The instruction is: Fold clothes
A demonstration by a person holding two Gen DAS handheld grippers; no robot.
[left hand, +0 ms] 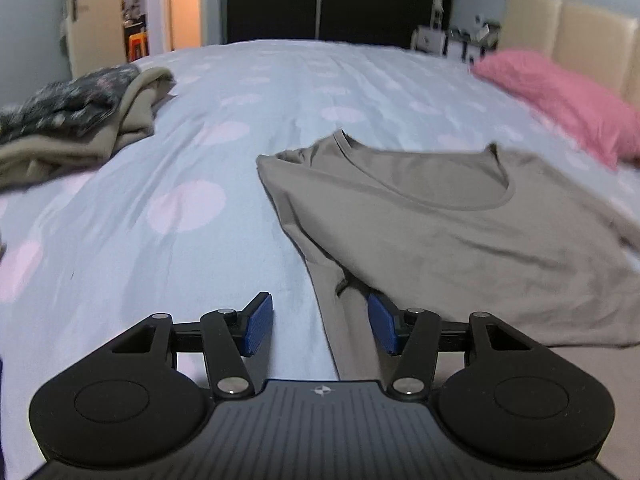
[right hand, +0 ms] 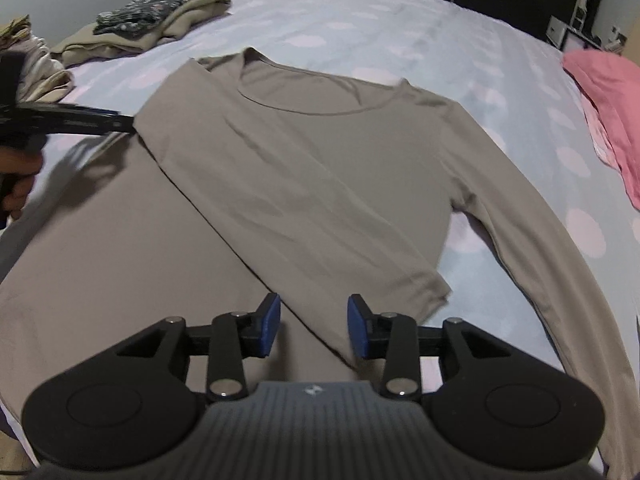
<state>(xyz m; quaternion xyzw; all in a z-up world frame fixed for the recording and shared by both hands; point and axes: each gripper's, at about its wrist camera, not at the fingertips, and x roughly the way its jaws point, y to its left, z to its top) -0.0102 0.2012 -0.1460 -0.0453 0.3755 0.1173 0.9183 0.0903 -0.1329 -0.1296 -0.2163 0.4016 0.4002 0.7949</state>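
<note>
On the bed (right hand: pixel 400 12), a grey long-sleeved shirt (right hand: pixel 304 152) lies spread out, one sleeve folded across its front. Above that sleeve's cuff, the right gripper (right hand: pixel 313 326) hovers with jaws parted and nothing pinched. The left gripper (left hand: pixel 320 326) stands about half open at the shirt's side edge, gripping no cloth. A pile of clothes (left hand: pixel 76 120) and a pink pillow (left hand: pixel 560 96) lie farther off.

Two matte black hand-held grippers, left (left hand: pixel 320 326) and right (right hand: pixel 313 326), each with blue ribbed finger pads (left hand: pixel 258 326), silver pivot screws (left hand: pixel 232 385), round side housings and a grey grooved body bearing a small white emblem
</note>
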